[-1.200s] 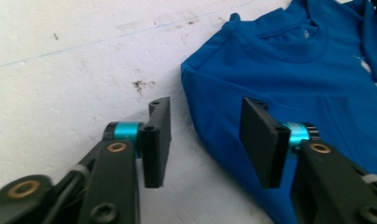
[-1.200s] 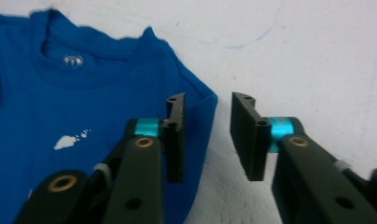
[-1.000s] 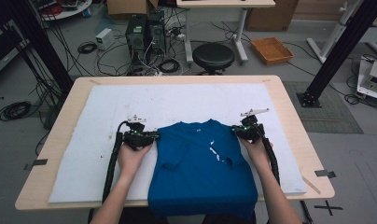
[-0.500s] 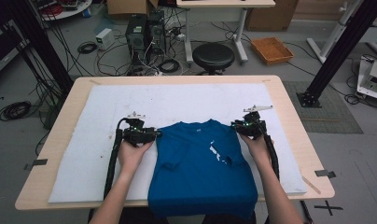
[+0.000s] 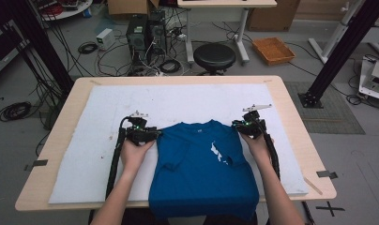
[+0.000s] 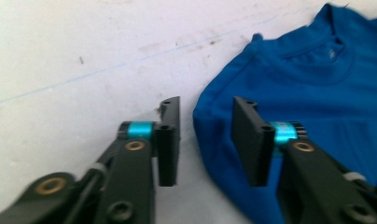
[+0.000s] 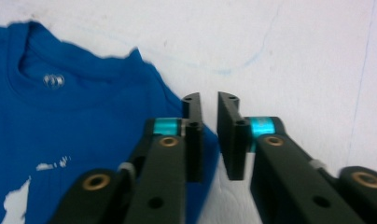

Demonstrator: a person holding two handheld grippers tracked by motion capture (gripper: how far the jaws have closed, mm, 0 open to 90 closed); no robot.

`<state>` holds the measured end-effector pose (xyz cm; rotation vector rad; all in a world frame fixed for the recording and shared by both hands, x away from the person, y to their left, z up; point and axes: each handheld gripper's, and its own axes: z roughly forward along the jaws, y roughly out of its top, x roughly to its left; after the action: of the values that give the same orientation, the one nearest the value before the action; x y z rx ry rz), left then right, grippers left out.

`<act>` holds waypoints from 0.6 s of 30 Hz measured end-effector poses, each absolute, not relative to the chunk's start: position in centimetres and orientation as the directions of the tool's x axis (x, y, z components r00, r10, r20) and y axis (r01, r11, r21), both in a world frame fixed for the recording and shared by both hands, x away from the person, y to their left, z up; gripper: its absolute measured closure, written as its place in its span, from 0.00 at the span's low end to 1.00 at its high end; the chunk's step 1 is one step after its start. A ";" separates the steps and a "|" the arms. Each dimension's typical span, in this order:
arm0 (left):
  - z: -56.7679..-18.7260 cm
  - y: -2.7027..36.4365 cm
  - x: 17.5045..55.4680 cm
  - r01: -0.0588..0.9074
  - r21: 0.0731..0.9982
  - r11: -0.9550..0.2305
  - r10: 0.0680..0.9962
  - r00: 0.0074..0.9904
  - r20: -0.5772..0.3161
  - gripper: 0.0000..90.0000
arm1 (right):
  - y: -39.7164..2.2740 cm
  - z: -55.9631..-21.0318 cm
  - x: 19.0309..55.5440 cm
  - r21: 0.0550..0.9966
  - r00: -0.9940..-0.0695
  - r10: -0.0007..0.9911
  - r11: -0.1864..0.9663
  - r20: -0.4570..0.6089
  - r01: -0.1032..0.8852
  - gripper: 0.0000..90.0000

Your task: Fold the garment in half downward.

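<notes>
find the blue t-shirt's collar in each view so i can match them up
High view: the collar sits at the top centre of the blue t-shirt.
Left gripper view: collar upper right.
Right gripper view: collar upper left.
Shared landmark: the white mat around the shirt.

Black stool on cable-strewn floor

Hidden and cut-off areas

I see the T-shirt hem drop past the table front edge, its far sleeve cut by the left gripper view's frame; the white chest print runs off the right gripper view's bottom, and the collar mark is too blurred to read.
</notes>
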<state>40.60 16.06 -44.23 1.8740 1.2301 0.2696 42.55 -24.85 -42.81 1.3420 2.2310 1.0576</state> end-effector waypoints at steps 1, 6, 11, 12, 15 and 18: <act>-44.1 15.9 40.9 0.647 0.746 -0.156 0.830 0.496 -0.257 0.63 | -24.7 -42.7 42.6 0.746 -0.511 0.854 0.281 0.092 0.603 0.87; -43.8 14.2 42.5 0.656 0.726 -0.204 0.806 0.534 -0.256 0.63 | -22.9 -42.9 43.7 0.729 -0.541 0.837 0.315 0.089 0.608 0.82; -44.2 12.9 43.2 0.669 0.697 -0.259 0.810 0.544 -0.221 0.65 | -21.7 -43.3 44.6 0.699 -0.560 0.824 0.353 0.081 0.621 0.79; -44.1 12.9 43.2 0.666 0.698 -0.262 0.811 0.544 -0.215 0.66 | -21.6 -43.5 44.7 0.692 -0.561 0.824 0.358 0.081 0.627 0.79; -44.1 12.8 43.2 0.663 0.697 -0.273 0.818 0.541 -0.194 0.72 | -21.5 -44.0 44.9 0.669 -0.564 0.823 0.379 0.073 0.640 0.80; -44.1 12.6 43.0 0.652 0.696 -0.302 0.811 0.559 -0.172 0.84 | -21.3 -43.9 44.8 0.667 -0.571 0.819 0.393 0.058 0.633 0.89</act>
<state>43.01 12.59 -44.08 2.0474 1.1706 0.2723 44.78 -21.31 -43.95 1.2741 2.3749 0.9511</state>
